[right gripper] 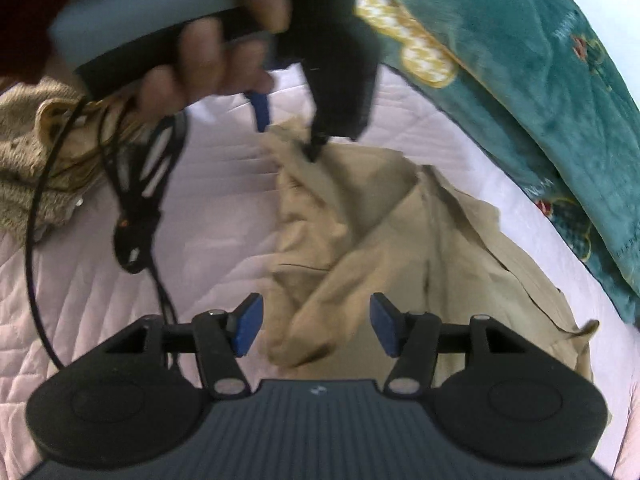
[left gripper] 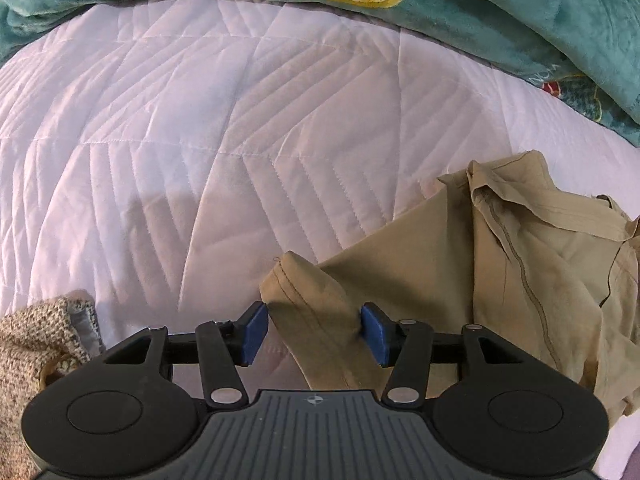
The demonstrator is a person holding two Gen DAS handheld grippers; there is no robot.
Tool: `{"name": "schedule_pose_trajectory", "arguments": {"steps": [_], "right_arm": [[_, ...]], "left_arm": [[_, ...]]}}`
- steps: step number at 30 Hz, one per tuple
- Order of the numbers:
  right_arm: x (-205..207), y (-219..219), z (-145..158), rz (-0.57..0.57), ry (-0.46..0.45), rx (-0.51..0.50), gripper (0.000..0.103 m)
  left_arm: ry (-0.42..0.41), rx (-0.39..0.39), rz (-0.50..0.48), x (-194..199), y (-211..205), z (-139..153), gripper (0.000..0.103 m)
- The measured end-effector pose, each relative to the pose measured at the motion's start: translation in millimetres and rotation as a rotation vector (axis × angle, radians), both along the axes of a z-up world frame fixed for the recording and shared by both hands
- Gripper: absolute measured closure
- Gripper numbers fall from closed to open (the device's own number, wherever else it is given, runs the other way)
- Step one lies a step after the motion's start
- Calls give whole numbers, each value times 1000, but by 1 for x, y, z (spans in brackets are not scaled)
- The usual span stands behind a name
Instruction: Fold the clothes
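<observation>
Looking down along your left gripper [left gripper: 314,330], you see its blue pads [left gripper: 253,334] spread apart, with a hemmed end of the khaki garment [left gripper: 520,264] lying between them; the right-hand pad sits against the cloth, the left-hand pad stands just clear of it, so no pinch is made. The garment lies crumpled on the pale quilted bedcover [left gripper: 200,140], spreading away to the right of the fingers, its seam and folded waistband uppermost. A knitted beige item [left gripper: 36,344] rests at the lower left edge of that view, and a teal plush blanket [left gripper: 500,12] with yellow motifs runs along the far side of the bed.

From your right gripper [right gripper: 316,328], the jaws likewise stand apart, above a bunched fold of the same garment, and the view is too blurred to tell whether the pads touch it. Beyond, your left hand [right gripper: 208,56] grips the other tool, whose fingers meet the far end of the garment. Dark cables [right gripper: 136,200] hang from that tool over the bedcover.
</observation>
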State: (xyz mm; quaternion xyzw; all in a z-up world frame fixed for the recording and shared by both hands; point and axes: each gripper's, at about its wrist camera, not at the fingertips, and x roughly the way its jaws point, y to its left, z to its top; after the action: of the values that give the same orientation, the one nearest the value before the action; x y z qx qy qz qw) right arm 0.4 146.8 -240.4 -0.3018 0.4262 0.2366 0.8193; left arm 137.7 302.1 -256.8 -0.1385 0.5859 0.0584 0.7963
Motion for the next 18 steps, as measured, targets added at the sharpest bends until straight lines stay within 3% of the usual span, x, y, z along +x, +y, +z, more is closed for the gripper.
{"name": "schedule_pose_trajectory", "arguments": {"steps": [4,8,9,10,12,18], "right_arm": [[-4,8,-18,30,17,-53,44],[2,6,-34,16,59,-89,45],[3,4,-35,18,67,-79,47],[4,2,-34,16,83,-58,52],[6,0,-32,5,106,-37,89],[10,-21,-13,-38,128,40,97]], "left_arm": [[-10,12,-48,4,-9,-3,57],[3,0,-75,7,-15,-10,90],[2,-1,-81,7,-17,-12,93],[-3,5,-89,7,-19,-12,95],[-12,5,-95,7,-21,-9,97],[-49,12,-89,8,-26,18,97]]}}
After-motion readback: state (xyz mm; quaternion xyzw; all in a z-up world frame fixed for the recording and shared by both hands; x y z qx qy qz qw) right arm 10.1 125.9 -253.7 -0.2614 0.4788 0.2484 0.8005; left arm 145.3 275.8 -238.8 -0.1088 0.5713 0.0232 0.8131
